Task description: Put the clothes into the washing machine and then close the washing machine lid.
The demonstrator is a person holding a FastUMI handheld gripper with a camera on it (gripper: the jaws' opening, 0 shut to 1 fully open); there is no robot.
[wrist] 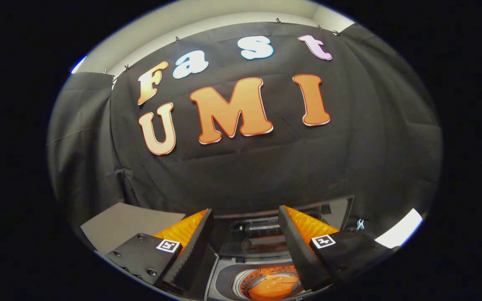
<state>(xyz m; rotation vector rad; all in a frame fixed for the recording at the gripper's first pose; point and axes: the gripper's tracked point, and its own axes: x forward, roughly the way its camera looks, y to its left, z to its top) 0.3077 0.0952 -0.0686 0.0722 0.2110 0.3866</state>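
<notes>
Hovering above washing machine (224, 280), gripper (245, 217) is held w/ fingers apart, nothing clamped. Orange clothes (272, 286) are seen in drum at 6 o'clock, below fingers. Lid (253, 242), toward 12 o'clock, is judged raised; loading apparently done, closing left.

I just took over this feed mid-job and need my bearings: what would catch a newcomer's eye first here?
The gripper stands open, nothing between its two fingers. Below and between them gapes the round drum opening of the grey top-loading washing machine, with bright orange clothing lying inside. Just beyond it the machine's transparent lid stands raised against the black cloth wall.
</notes>
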